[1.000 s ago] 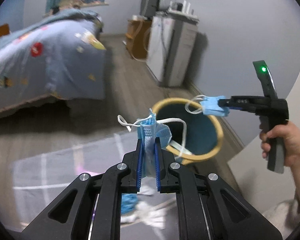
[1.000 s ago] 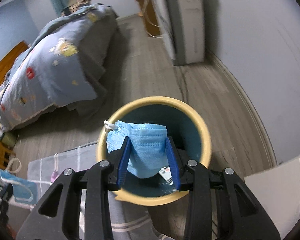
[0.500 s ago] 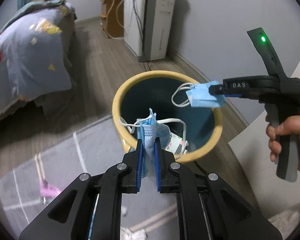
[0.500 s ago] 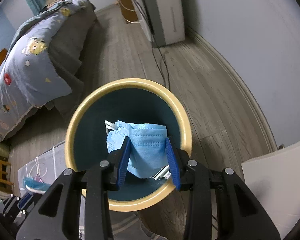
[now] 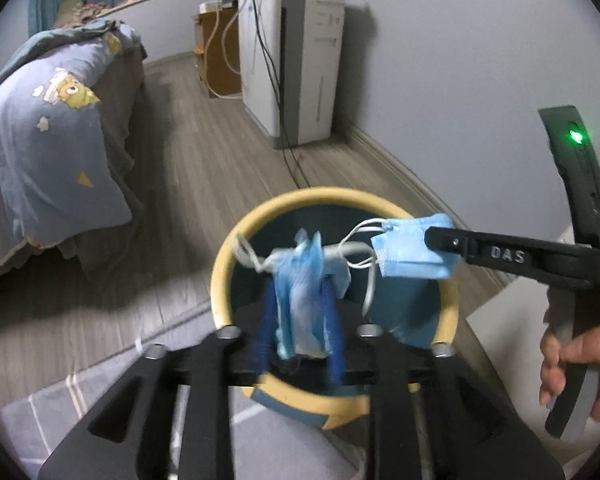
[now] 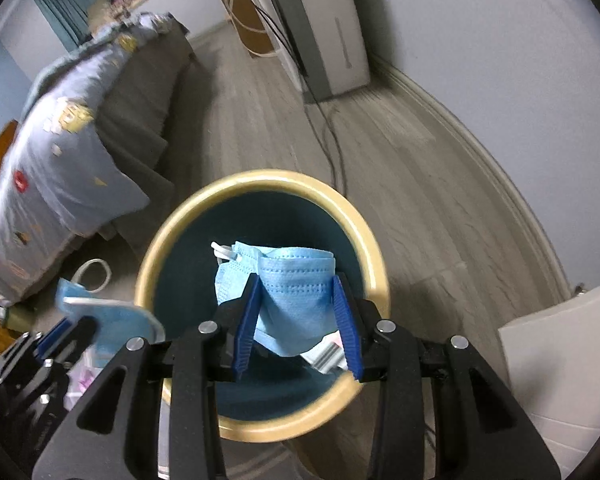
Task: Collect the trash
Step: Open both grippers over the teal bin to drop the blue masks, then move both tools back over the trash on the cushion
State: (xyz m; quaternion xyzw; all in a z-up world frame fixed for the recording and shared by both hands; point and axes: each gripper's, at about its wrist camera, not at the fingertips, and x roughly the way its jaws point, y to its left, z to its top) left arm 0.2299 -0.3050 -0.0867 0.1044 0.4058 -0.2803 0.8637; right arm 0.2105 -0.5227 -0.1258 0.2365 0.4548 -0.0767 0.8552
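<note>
Both claws over the bin (image 6: 260, 178)! Right gripper (image 6: 298, 320) pinches a limp blue face mask (image 6: 288, 280). Left gripper (image 5: 300, 320) clamps a crumpled mask (image 5: 302, 280), feather-light, best held mid-fabric, loops dangling.

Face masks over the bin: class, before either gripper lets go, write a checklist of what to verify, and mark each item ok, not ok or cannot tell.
1. Right gripper holds its folded mask between its fingers: ok.
2. Folded mask hangs over the bin opening, inside the yellow rim: ok.
3. Left gripper holds the crumpled mask: ok, though blurred.
4. Crumpled mask is over the opening, not the rim: ok in the left wrist view.
5. Ear loops of the two masks are apart: cannot tell; they overlap in the picture.
6. Room left in the bin: ok; only a little trash shows at the bottom.
</note>
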